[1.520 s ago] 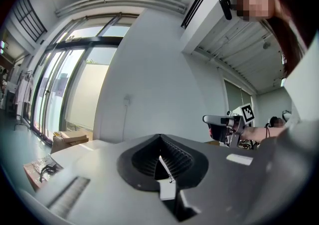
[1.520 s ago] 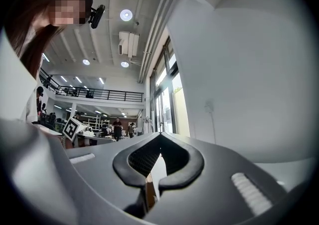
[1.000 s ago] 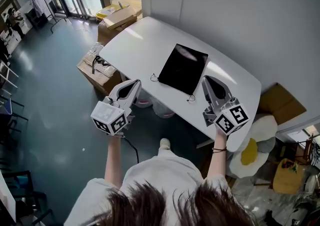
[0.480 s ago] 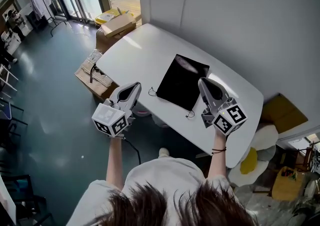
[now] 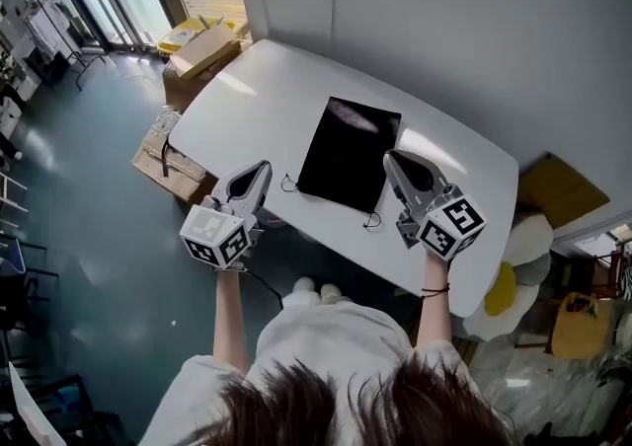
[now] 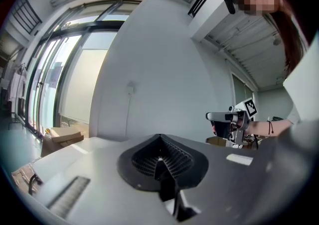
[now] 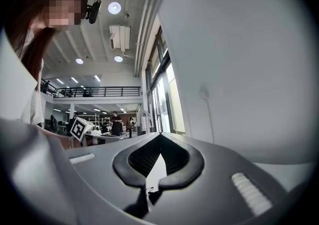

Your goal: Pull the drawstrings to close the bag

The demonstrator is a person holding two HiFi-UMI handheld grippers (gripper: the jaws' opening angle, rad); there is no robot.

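A flat black drawstring bag (image 5: 348, 150) lies on the white table (image 5: 267, 99). One cord loop (image 5: 286, 184) sticks out at its near-left corner and another cord loop (image 5: 371, 221) at its near-right corner. My left gripper (image 5: 259, 170) hovers at the table's near-left edge, just left of the bag, jaws shut and empty. My right gripper (image 5: 392, 157) hovers beside the bag's right edge, also shut with nothing held. The left gripper view shows its shut gripper (image 6: 159, 137) and the right gripper (image 6: 230, 118) across from it. The right gripper view shows its shut gripper (image 7: 160, 135) above a bit of cord (image 7: 146, 189).
Cardboard boxes (image 5: 166, 153) lie on the floor left of the table, and another box (image 5: 202, 47) sits by the glass doors. A grey wall (image 5: 444, 30) runs behind the table. A yellow-and-white cushion (image 5: 509, 276) and brown cardboard (image 5: 558, 192) sit at the right.
Both grippers have drawn a little closer to the bag's near corners as the head view shifted. Their jaws stayed shut, and the bag has not moved.
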